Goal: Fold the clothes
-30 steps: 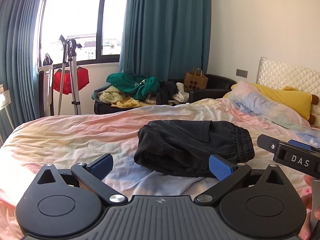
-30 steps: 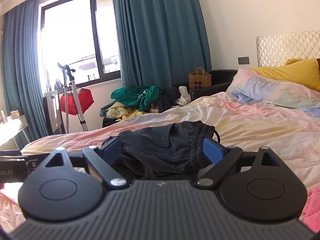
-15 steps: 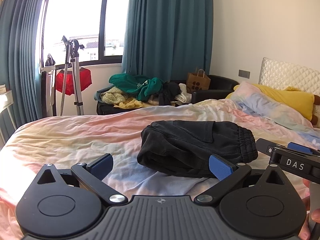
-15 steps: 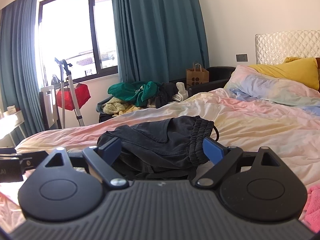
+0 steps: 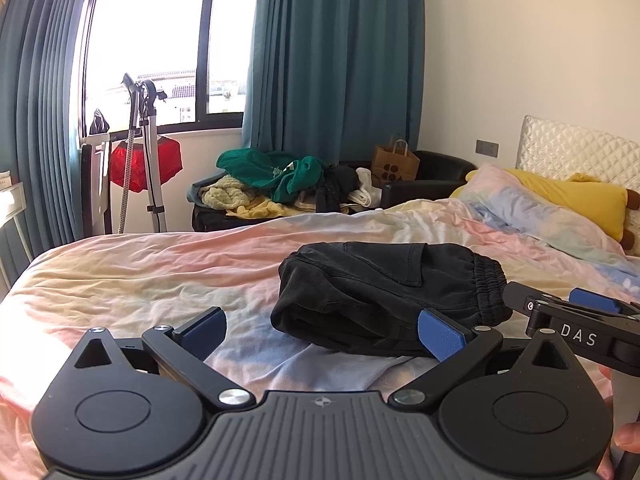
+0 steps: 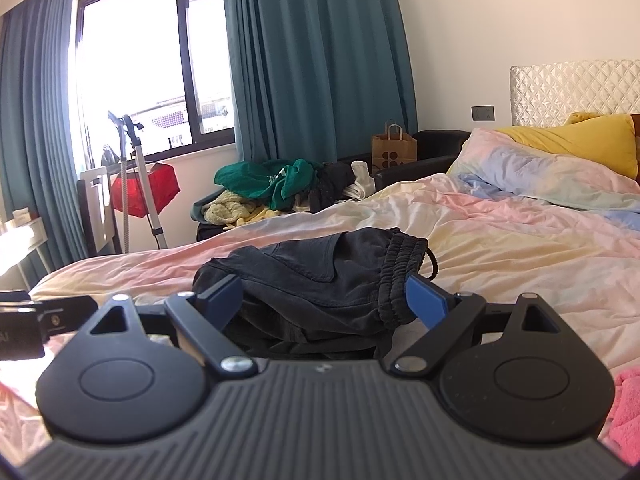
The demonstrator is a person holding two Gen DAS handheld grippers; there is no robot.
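You are holding both grippers back from the black shorts (image 5: 384,296), which are lying bundled near the bed's (image 5: 160,272) near edge; left gripper (image 5: 322,330) and right gripper (image 6: 320,300) are gaping wide, gripping nothing, probably readying a grab.
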